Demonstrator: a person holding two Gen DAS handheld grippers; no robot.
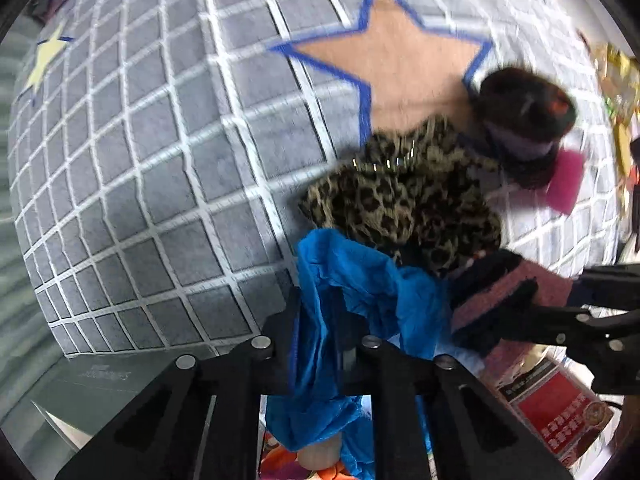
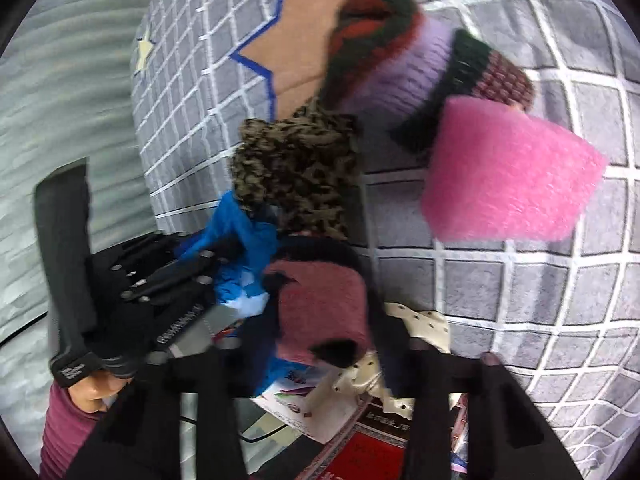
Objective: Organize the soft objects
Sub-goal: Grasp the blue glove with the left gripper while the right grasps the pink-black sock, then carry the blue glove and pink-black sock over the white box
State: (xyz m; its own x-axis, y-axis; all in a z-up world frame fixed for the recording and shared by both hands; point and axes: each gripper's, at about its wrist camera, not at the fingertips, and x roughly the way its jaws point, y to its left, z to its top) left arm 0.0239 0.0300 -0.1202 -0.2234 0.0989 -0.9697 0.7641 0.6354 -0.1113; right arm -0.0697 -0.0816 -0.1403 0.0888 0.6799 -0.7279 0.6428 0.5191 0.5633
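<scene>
My left gripper is shut on a crumpled blue cloth, which hangs between its fingers; it also shows in the right wrist view. My right gripper is shut on a dusty pink and black knitted piece, seen at the right in the left wrist view. A leopard-print cloth lies on the rug just beyond both grippers. Past it lies a striped knitted hat and a pink foam block.
A grey rug with a white grid and a tan star outlined in blue covers the floor. A red printed box and a dotted cream cloth lie below the grippers. Grey flooring lies left of the rug.
</scene>
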